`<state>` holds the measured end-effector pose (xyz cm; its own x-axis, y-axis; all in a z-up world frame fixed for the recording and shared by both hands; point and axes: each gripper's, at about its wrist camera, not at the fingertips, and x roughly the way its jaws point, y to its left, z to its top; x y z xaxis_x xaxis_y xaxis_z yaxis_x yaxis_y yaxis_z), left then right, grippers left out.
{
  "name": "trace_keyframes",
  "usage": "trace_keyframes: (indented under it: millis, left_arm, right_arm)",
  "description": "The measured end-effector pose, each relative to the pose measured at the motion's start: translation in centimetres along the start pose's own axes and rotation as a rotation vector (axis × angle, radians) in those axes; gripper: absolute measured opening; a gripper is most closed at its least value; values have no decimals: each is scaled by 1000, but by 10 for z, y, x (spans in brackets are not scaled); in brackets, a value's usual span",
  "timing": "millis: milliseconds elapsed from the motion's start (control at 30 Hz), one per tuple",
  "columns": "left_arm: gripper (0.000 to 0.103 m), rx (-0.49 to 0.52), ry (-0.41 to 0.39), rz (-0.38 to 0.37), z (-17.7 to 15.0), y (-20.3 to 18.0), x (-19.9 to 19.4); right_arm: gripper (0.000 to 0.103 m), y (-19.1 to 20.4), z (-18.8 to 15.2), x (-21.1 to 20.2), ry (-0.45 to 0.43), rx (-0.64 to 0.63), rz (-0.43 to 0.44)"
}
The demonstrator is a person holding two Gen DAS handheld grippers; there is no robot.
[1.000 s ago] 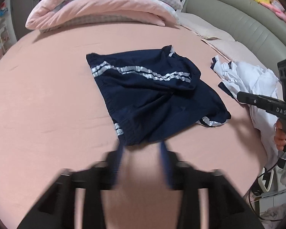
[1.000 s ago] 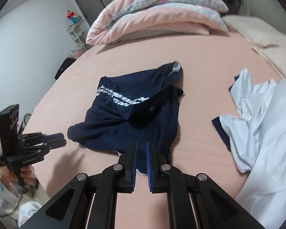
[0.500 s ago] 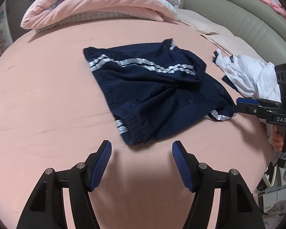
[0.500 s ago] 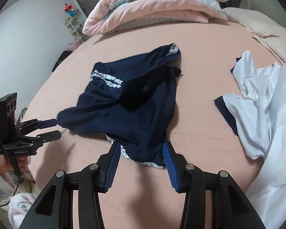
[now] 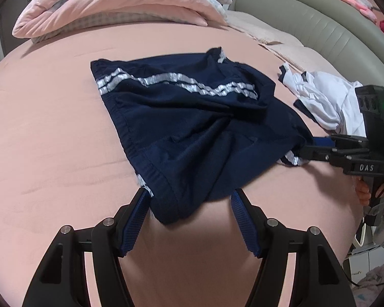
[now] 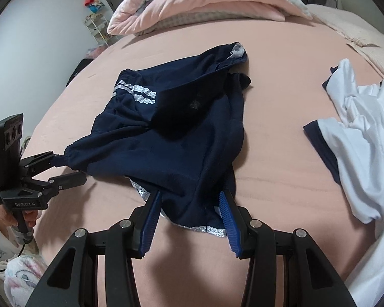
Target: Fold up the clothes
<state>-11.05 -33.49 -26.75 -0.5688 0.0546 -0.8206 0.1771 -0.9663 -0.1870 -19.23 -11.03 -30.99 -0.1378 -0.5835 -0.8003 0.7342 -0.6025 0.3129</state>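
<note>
Both pairs of jaws stand wide apart, each straddling a different edge of the navy shorts without clamping it. From the left wrist view, the left gripper has its blue ribbed pads either side of the near corner of the elastic waistband, which pokes down between the fingers onto the pink bedsheet. From the right wrist view, the right gripper frames a hem corner trimmed in silver, the cloth lying between its fingers. Each gripper also shows in the other's camera: the right gripper sits at the shorts' far right corner in the left view, and in the right view the left gripper's spread fingers meet the bunched waistband end. The shorts lie crumpled and spread on the bed, two silver stripes running across the upper part. A white garment with navy trim lies just beside them on the right, apart from the shorts. A folded pink quilt rests at the far end of the bed, and a grey padded headboard curves along the right.
</note>
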Motion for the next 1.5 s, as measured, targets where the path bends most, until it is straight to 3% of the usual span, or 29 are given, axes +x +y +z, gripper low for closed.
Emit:
trace_keyframes:
  millis: [300,367,667,733,767,867,1133,1300,1500]
  left_arm:
    - [61,-80,-20,-77,11,5,8]
    - [43,-90,-7,-86,13,4,12]
    - [15,-111,31,-83,15,-1,24]
    - [13,-125,32,-82,15,-1,25]
    - [11,-137,33,-83,15,-1,24]
    - [8,-176,43,-108,18,2,22]
    - [7,-285,-12,-187,32,20,-8]
    - [7,-285,-26,-179,47,32,-15]
    - [7,-234,-25,-145,70,37,-9]
  right_arm:
    - [53,4,8,7,6,-30,11]
    - [53,2,11,9,2,-24,20]
    - [53,10,22,24,-7,-77,-4]
    - [34,10,23,26,5,-75,9]
    - [17,11,23,27,17,-72,9]
    - [8,11,25,26,31,-68,19]
    - [7,2,42,3,-21,39,142]
    - [7,-12,61,-13,-74,134,222]
    - [7,-14,79,-5,-58,108,203]
